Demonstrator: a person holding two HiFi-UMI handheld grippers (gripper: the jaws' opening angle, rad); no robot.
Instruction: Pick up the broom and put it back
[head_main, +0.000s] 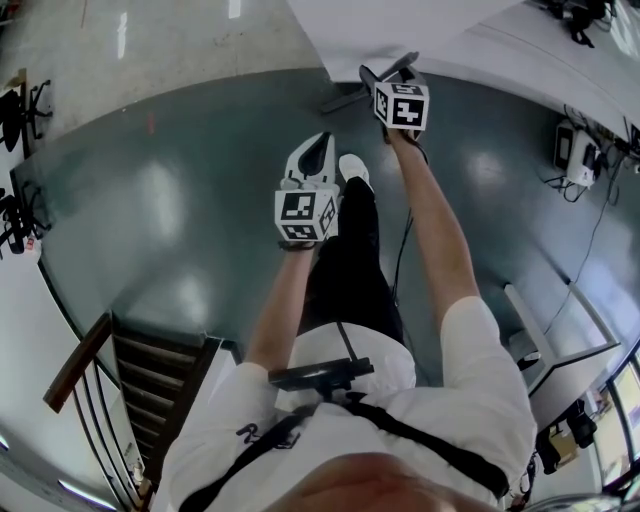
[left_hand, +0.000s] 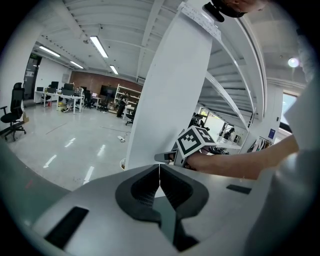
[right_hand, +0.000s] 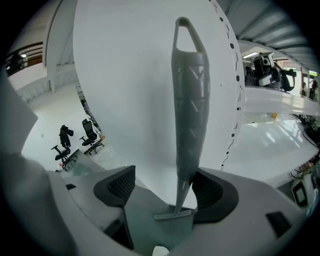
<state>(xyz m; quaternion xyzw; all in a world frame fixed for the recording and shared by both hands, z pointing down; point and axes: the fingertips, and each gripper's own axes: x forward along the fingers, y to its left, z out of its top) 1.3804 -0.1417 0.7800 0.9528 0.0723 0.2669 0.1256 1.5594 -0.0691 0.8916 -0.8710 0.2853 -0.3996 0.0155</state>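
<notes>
The grey broom (right_hand: 190, 100) stands upright against a white pillar (right_hand: 125, 100), its hang loop at the top and its thin shaft running down to the head on the floor. My right gripper (right_hand: 165, 192) is open around the broom's lower handle, which stands close beside the right-hand pad (right_hand: 210, 192), far from the other. In the head view the right gripper (head_main: 378, 76) reaches out to the pillar's foot, where the grey broom (head_main: 345, 97) shows. My left gripper (left_hand: 159, 179) is shut with nothing in it and hangs lower, over the floor (head_main: 322, 142).
The white pillar (head_main: 400, 25) rises straight ahead from the green floor (head_main: 180, 210). A stair railing (head_main: 90, 365) lies behind at the left. My leg and white shoe (head_main: 352, 166) stand below the grippers. Cables and boxes (head_main: 575, 150) sit at the right; office chairs (left_hand: 12, 117) far left.
</notes>
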